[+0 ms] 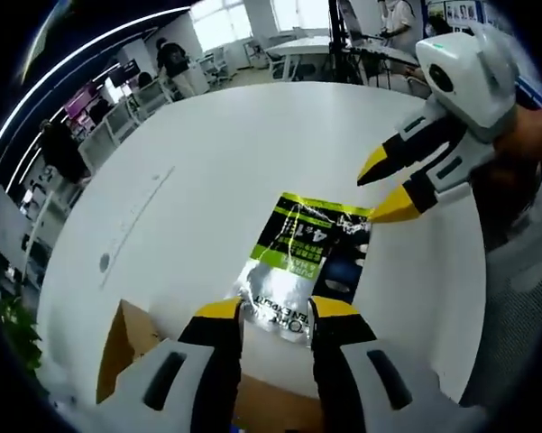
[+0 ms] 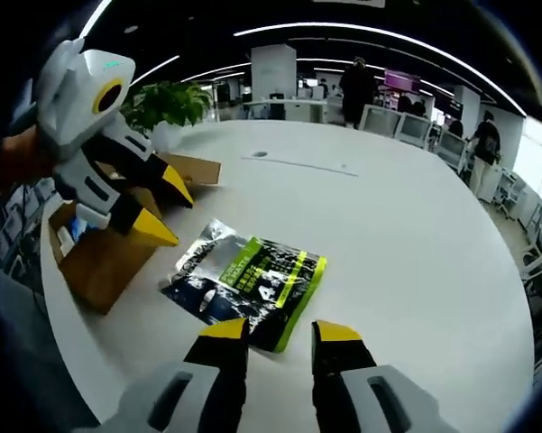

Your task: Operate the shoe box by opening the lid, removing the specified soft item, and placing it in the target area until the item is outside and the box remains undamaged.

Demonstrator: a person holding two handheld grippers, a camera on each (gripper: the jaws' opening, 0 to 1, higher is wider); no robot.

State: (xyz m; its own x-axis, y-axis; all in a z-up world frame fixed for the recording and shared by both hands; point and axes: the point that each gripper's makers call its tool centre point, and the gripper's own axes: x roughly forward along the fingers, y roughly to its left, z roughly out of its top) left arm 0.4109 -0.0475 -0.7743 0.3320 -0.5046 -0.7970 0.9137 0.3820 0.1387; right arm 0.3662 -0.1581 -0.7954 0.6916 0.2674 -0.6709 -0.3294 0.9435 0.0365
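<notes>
Left gripper view showed the soft packet [image 1: 299, 266] flat on the white surface [image 1: 207, 162], outside the shoe box [image 1: 126, 347]. My left gripper [image 1: 277, 311] and right gripper [image 2: 280, 332] stood released at its opposite ends; I judged best to lift both straight away without snagging it.

A round white bench [image 2: 397, 225] carries everything; beyond its far edge stand a leafy plant [image 2: 167, 104], desks and standing people [image 2: 356, 86].

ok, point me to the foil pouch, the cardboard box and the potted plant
foil pouch [image 2: 248, 284], right gripper view, on its green-and-black printed face
cardboard box [image 2: 104, 257], right gripper view, on its outer side wall
potted plant [image 2: 167, 104], right gripper view, on its leaves
</notes>
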